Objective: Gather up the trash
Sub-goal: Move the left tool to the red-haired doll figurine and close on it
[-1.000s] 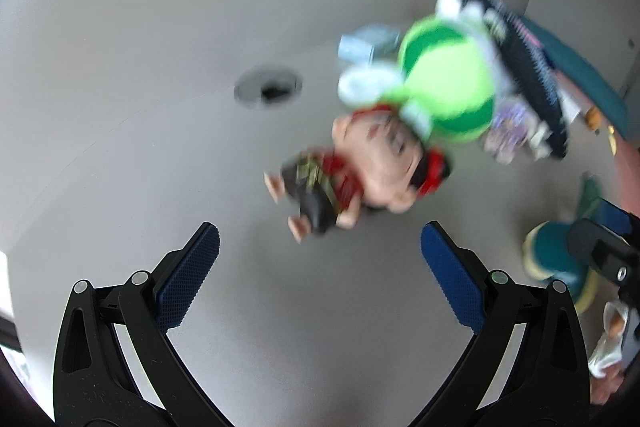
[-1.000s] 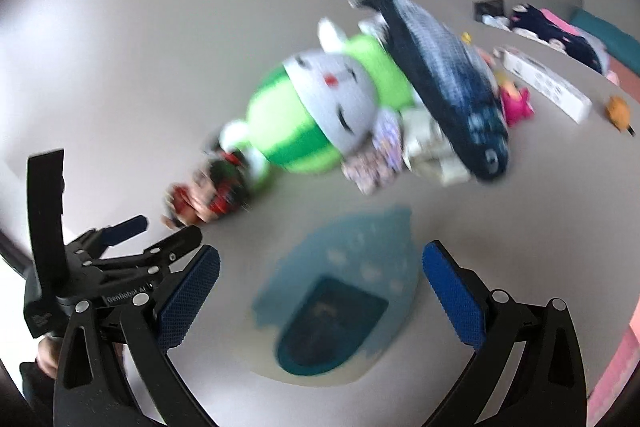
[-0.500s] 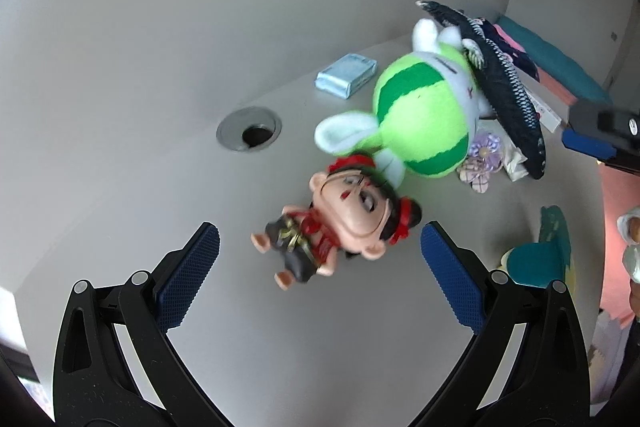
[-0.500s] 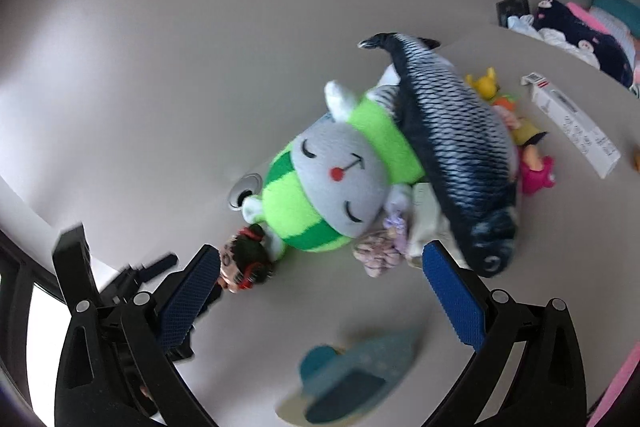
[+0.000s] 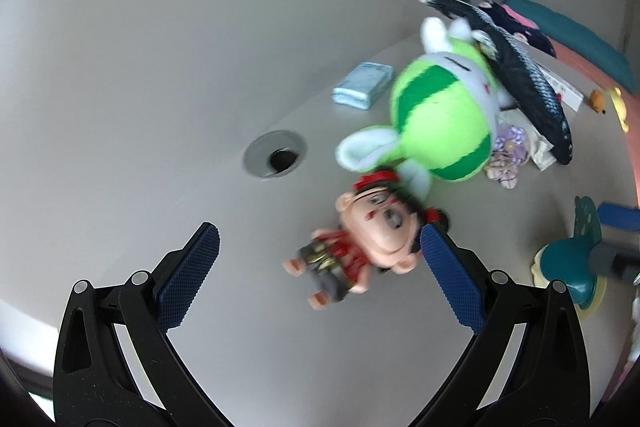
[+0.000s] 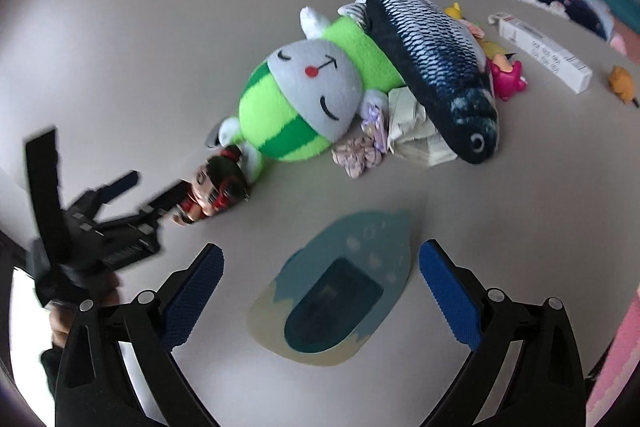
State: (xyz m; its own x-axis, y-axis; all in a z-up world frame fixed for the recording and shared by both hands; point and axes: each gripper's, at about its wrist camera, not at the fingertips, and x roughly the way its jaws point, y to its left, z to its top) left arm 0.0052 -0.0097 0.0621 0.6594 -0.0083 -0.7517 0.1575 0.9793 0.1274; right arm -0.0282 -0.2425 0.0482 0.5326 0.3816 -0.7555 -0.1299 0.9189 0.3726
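Note:
My left gripper (image 5: 318, 247) is open just above the table, and a small red-and-black doll (image 5: 360, 243) lies between its fingers, close to the right pad (image 5: 448, 279). In the right wrist view the left gripper (image 6: 154, 189) reaches the doll (image 6: 216, 187) from the left. My right gripper (image 6: 320, 259) is open and holds nothing; it hovers over a teal drop-shaped dish (image 6: 360, 239). Crumpled beige paper (image 6: 416, 131) lies under the head of a fish plush (image 6: 432, 43). A pale blue tissue pack (image 5: 362, 85) sits by the wall.
A green watermelon plush (image 6: 304, 103) leans on the fish. A purple fabric flower (image 6: 360, 151), a pink toy (image 6: 508, 77), a white box (image 6: 544, 51) and an orange toy (image 6: 622, 79) lie around. A cable hole (image 5: 276, 155) is in the grey table (image 5: 200, 167).
My left gripper has moved in, so the doll now sits between its fingers near the right pad. My right gripper has swung back down over the teal dish.

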